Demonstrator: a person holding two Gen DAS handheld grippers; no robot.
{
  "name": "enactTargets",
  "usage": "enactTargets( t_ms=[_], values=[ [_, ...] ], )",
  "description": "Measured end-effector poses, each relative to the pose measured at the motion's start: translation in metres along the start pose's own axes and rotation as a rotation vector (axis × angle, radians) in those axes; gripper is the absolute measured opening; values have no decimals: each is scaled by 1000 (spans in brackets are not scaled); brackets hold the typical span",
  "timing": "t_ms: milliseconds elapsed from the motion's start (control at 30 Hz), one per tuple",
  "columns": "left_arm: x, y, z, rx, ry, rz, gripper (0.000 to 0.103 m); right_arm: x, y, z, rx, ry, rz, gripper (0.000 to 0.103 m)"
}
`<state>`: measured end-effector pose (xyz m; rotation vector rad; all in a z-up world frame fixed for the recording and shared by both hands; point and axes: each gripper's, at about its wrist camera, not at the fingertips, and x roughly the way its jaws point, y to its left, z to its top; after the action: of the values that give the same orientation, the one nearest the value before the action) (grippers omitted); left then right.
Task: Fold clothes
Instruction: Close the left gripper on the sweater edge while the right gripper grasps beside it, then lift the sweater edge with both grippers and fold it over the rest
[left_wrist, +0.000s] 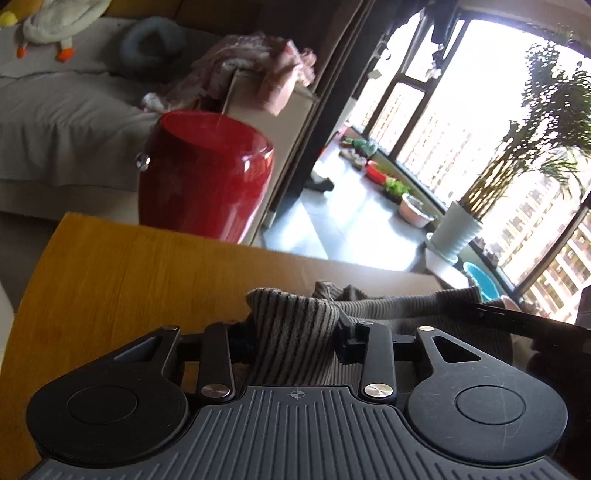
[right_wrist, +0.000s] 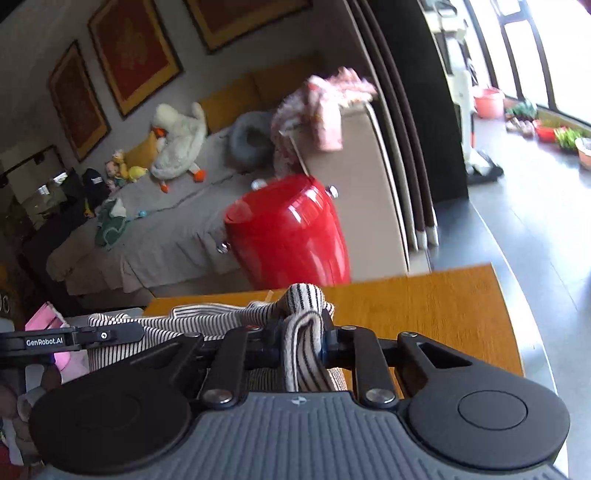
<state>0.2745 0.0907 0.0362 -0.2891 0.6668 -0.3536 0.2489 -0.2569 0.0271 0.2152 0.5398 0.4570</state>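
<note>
The left tongs (left_wrist: 295, 332) were clamped on a bunched fold of the striped garment (left_wrist: 291, 325), and the right tongs (right_wrist: 301, 332) were clamped on another gathered fold of the same striped cloth (right_wrist: 303, 314). The garment hung stretched between the two, above the wooden tabletop (left_wrist: 129, 280), its long axis running from one pair of tongs to the other: toward 3 o'clock in the left wrist view, toward 9 o'clock in the right wrist view. Whether its lower part touched the tabletop could not be told. Beyond the tabletop's far edge, at 12 o'clock in the right view, stood a red bin (right_wrist: 291, 236); its inside was not visible. At 3 o'clock in the left view a white pot (left_wrist: 456, 229) held a tall leafy plant (left_wrist: 524, 147).
</note>
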Motion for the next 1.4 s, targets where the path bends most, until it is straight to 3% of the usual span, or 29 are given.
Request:
enactTargets(
  t_ms=[100, 300, 600, 767, 867, 933, 1033, 1133, 1267, 1400],
  values=[
    [-51, -16, -9, 84, -72, -42, 39, -52, 20, -16, -100, -24, 34, 17],
    [-126, -21, -74, 124, -53, -63, 39, -121, 55, -75, -229, 30, 29, 11],
    [-184, -38, -152, 164, 1, -68, 40, -164, 56, -132, -133, 83, -14, 10],
    [-198, -46, -174, 192, 15, -73, 42, -169, 52, -149, -100, 148, -16, 16],
    [-198, -42, -173, 161, 11, -62, 42, -165, 41, -159, 61, 160, 23, 26],
    [-196, -41, -171, 139, 3, -62, 43, -166, 27, -161, 170, 157, 50, 38],
    [-195, -42, -170, 149, 7, -57, 43, -169, 6, -163, 330, 150, 89, 44],
    [-196, -42, -174, 164, 16, -54, 44, -173, -15, -164, 490, 142, 128, 58],
    [-195, -39, -176, 149, 17, -59, 45, -168, -33, -160, 653, 152, 187, 60],
    [-193, -38, -173, 149, 19, -60, 45, -133, -24, -149, 620, 217, 168, 60]
  ],
)
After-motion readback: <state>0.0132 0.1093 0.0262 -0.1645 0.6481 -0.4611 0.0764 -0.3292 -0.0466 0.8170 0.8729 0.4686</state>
